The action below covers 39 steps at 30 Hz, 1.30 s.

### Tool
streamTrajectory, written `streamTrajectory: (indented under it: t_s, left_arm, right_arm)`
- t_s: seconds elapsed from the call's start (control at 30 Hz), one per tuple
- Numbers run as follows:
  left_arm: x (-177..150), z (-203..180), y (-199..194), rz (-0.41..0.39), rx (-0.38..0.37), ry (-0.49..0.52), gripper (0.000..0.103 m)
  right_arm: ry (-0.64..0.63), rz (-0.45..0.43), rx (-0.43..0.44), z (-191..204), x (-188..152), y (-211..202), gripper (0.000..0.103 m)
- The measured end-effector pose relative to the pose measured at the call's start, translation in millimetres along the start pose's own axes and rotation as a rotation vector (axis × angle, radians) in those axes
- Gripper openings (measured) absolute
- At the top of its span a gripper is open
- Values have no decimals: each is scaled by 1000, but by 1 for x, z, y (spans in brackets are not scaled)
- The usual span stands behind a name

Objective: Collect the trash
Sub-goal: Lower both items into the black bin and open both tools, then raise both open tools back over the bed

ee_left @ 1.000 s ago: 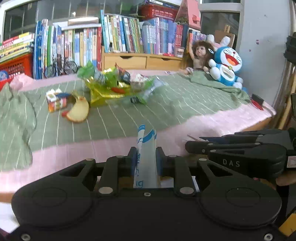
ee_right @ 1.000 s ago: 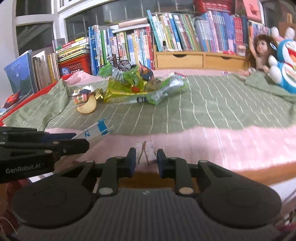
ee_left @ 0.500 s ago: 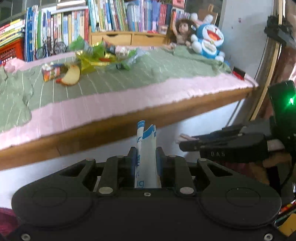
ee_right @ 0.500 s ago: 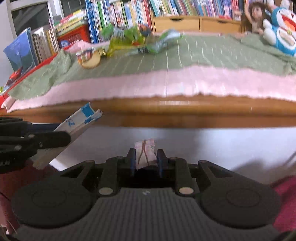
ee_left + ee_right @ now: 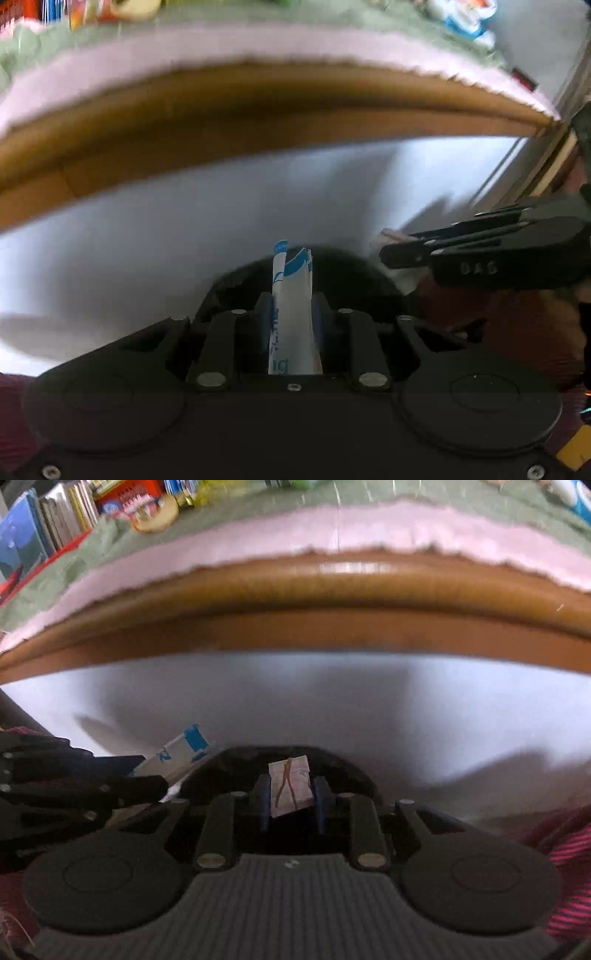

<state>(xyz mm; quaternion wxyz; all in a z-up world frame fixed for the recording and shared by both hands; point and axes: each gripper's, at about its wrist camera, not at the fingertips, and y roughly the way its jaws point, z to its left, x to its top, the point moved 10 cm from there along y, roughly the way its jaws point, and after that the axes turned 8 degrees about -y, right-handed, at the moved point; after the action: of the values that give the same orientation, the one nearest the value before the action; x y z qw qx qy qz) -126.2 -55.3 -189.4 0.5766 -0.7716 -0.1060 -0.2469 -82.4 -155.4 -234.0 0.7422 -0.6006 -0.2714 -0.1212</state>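
A: What's in the tongs?

B: The left gripper is clenched on a white-and-blue wrapper; the right gripper pinches a small pink wrapper. Both hang low, in front of the wooden bed frame.

A: And just past the fingers?

B: A dark round opening, probably a bin, though the blur leaves me unsure.

A: So which step?

B: Dropping off, I'd say. Next, centre each piece over that opening, then let go. More trash lies far up on the green blanket.
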Motion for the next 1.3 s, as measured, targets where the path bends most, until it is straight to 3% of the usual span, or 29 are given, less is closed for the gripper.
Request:
streamTrajectory:
  t_s: [0.17,0.3,0.47,0.53,0.6,0.87,1.0,1.3]
  left_arm:
    - [-9,15,42,63,24,-30,22]
    - [-16,25,76,111,38,-73,23]
    - [-21,29,92,134,26,-91,31]
    - [-18,28,95,140,31,-91,38]
    - [-20,29,99,151,40,-98,42]
    - [-17,24,85,173,31,-97,60]
    - [-15,22,81,167,34,-99,82]
    - [-7,20,63,119,31,-93,83]
  right_arm:
    - [26,65,23,-3,-5,30,29]
    - [123,101,70,-9,-10,52,29]
    - [191,136,72,-18,-15,64,32]
    - [210,139,71,-18,-13,67,52]
    - [226,137,72,-19,-13,67,59]
    - [234,135,58,-21,-17,59,68]
    - [232,123,50,-21,-15,56,69]
    - [195,84,35,-22,-7,46,72]
